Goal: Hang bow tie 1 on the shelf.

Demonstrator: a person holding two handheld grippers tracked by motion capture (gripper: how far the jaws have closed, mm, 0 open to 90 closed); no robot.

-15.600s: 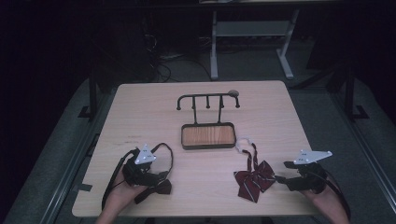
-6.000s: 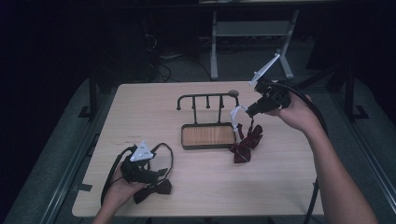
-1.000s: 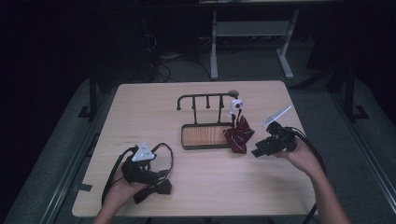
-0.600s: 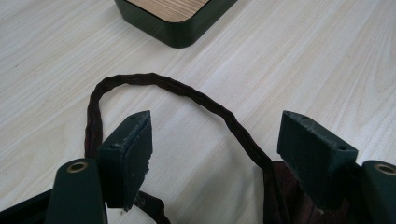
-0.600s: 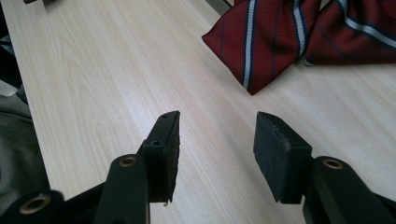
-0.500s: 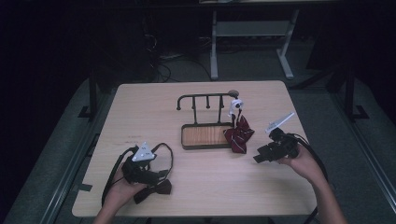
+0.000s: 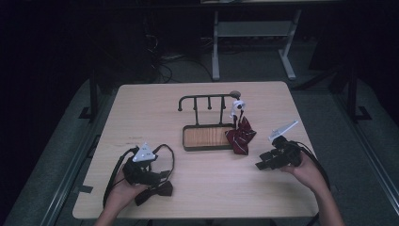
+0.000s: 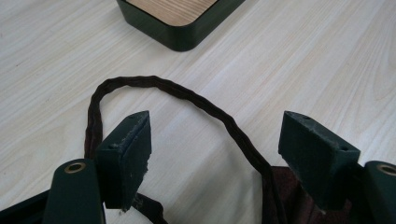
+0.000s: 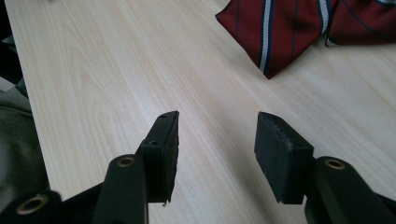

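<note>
The red tie (image 7: pixel 241 135) hangs from the right end of the rack (image 7: pixel 207 100), its white strap looped over the outermost peg, and its striped folds drape over the right edge of the tray (image 7: pixel 207 137) onto the table (image 7: pixel 141 108). In the right gripper view the tie's tip (image 9: pixel 299 32) lies on the wood ahead of the jaws, apart from them.

The right gripper (image 7: pixel 269 160) rests low in the hand, right of the tray and just right of the tie, touching neither. Its 2 jaws stand apart with bare table between them (image 9: pixel 215 144); they have just been opening a little, and they hold nothing.

The left gripper (image 7: pixel 153 176) sits near the table's front edge, left of and nearer than the tray. Its jaws are spread wide (image 8: pixel 212 156). A dark bow tie (image 7: pixel 155 190) lies under it, and the bow tie's thin cord (image 8: pixel 177 91) arcs across the wood between the jaws without being pinched. A corner of the tray (image 8: pixel 182 28) shows beyond the cord.
</note>
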